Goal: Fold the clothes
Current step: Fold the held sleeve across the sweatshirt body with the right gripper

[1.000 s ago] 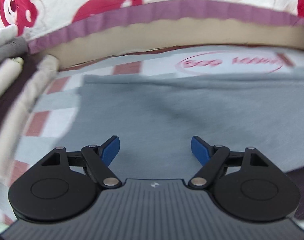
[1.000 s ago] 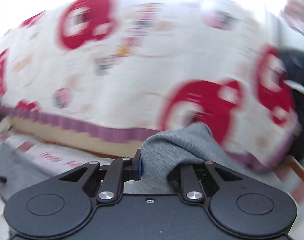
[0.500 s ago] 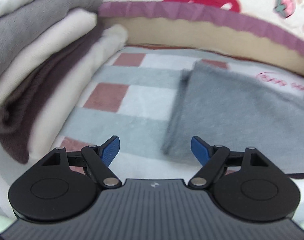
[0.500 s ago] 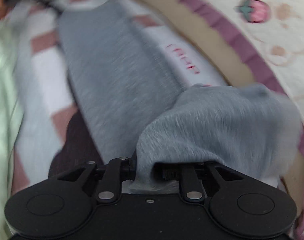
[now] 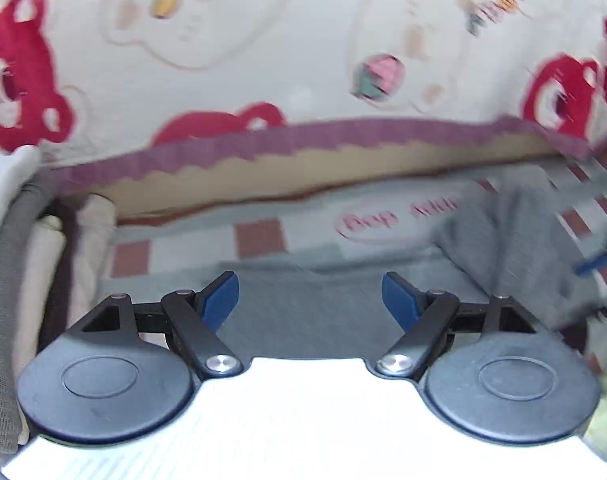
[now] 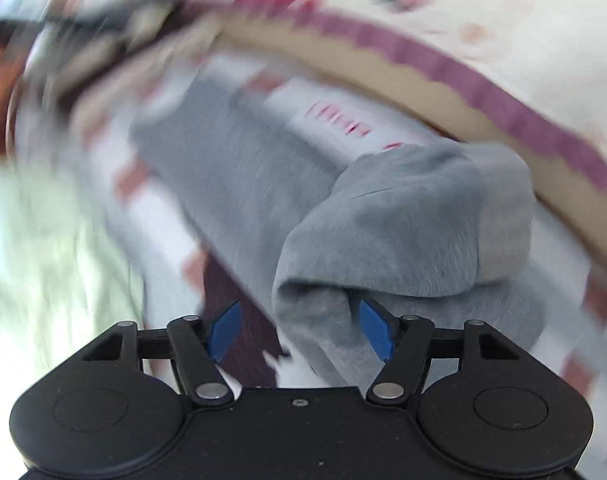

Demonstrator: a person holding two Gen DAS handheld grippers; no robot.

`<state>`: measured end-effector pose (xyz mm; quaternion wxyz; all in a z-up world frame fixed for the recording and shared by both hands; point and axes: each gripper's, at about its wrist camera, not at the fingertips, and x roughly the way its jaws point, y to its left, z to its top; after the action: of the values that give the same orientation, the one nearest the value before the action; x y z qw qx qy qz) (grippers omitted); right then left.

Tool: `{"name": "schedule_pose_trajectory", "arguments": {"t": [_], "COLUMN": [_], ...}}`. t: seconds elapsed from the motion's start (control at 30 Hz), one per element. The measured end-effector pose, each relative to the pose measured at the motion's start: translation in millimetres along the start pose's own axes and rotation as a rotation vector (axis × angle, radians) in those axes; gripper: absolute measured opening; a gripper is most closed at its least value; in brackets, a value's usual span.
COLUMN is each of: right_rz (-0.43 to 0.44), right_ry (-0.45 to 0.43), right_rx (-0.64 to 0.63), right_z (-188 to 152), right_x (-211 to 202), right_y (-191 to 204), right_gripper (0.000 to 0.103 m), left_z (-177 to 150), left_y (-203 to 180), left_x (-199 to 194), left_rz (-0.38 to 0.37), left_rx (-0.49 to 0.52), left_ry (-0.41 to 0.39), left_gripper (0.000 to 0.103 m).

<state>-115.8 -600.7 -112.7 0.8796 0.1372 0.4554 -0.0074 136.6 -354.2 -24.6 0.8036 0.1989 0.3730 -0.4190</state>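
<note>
Grey garment (image 6: 239, 176) on a red-and-white checked sheet (image 5: 259, 236); blue-tipped black claw (image 6: 299, 330)

A stack of folded clothes (image 5: 31, 280) blocks the left, a quilt edge (image 5: 303, 140) walls the far side; the checked sheet (image 5: 259, 236) between lies open

Little can be read with any certainty. On the checked sheet (image 5: 263, 240), in the left wrist view, red handwriting-style lettering (image 5: 399, 218) sits inside a red oval outline on a white patch; its first word looks like "Bop" or "Boys", and the second word is smeared past reading. The right wrist view shows the same red lettering (image 6: 339, 120) on the white patch beside the grey garment (image 6: 403, 216), too blurred to make out. On the bear-print blanket (image 5: 263, 40), some small coloured lettering (image 5: 499, 0) at upper right is likewise illegible.
</note>
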Motion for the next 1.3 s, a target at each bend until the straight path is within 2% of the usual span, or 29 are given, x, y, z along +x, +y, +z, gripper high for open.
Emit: {"name": "schedule_pose_trajectory", "arguments": {"t": [0.03,0.1,0.13,0.17,0.23,0.3,0.43,0.5,0.53,0.57,0.63,0.7,0.8,0.83,0.87,0.93,1.13,1.23,1.3], "right_rz": [0.048,0.16,0.19,0.204,0.151,0.1,0.027,0.009,0.002,-0.003,-0.013,-0.039,-0.097,-0.116,-0.136,-0.174,-0.283,-0.295,-0.299], "right_ry": [-0.062,-0.141,-0.18,-0.221,-0.295,-0.313,-0.315,-0.363,-0.393,-0.417,-0.44,-0.455,-0.467,-0.469,-0.472,-0.475,-0.476,-0.444,-0.421], "right_rx": [0.148,0.402,0.465,0.495,0.55,0.602,0.634,0.642,0.657,0.681,0.727,0.766,0.596,0.529,0.461,0.327,-0.078,-0.136,-0.161], "right_z": [-8.4,-29.5,-38.0,-45.2,-55.9,-61.4,-65.1,-62.9,-62.4,-60.9,-54.2,-46.2,-30.5,-25.1,-19.7,-8.9,23.4,14.4,6.1], "right_x": [-0.7,1.5,2.0,2.0,1.3,4.5,0.9,0.3,2.1,6.7,20.0,34.1,42.1,44.2,46.2,50.3,62.7,64.7,65.7], "right_y": [-12.1,-24.2,-24.7,-22.7,-23.1,-30.2,-44.4,-51.5,-54.8,-58.4,-62.8,-65.6,-37.1,-26.1,-15.1,6.9,72.8,79.5,81.6], "right_gripper": [0.071,0.071,0.071,0.071,0.071,0.071,0.071,0.076,0.084,0.087,0.087,0.087,0.086,0.063,0.049,0.03,0.027,0.029,0.031], "left_z": [0.7,-4.4,-9.3,-15.2,-27.6,-41.9,-74.0,-90.5,-97.8,-103.2,-108.0,-111.4,-115.9,-116.4,-116.6,-116.3,-115.4,-115.9,-118.2], "left_y": [-6.0,-15.2,-19.5,-24.1,-33.3,-41.9,-55.0,-54.4,-52.6,-49.0,-37.0,-24.3,-9.1,-5.5,-1.2,7.4,15.5,13.2,14.4], "left_x": [-0.6,0.3,2.8,6.8,19.0,44.3,99.9,116.6,121.5,123.9,128.9,129.0,129.1,129.8,129.6,126.3,112.9,112.5,116.3], "left_rz": [-0.012,-0.013,-0.013,-0.016,-0.038,-0.097,-0.139,-0.148,-0.147,-0.126,-0.08,-0.088,-0.104,-0.099,-0.096,-0.111,-0.177,-0.179,-0.148], "left_rx": [0.015,0.01,-0.009,-0.038,-0.105,-0.186,-0.262,-0.271,-0.268,-0.26,-0.276,-0.305,-0.333,-0.338,-0.348,-0.389,-0.462,-0.474,-0.475], "left_ry": [0.026,0.03,0.016,-0.005,-0.041,-0.049,-0.003,0.055,0.051,0.032,0.047,0.032,0.015,0.015,0.013,0.001,-0.055,-0.063,-0.045], "left_gripper": [0.079,0.079,0.079,0.079,0.079,0.079,0.078,0.075,0.075,0.075,0.074,0.074,0.074,0.074,0.074,0.074,0.074,0.074,0.075]}}
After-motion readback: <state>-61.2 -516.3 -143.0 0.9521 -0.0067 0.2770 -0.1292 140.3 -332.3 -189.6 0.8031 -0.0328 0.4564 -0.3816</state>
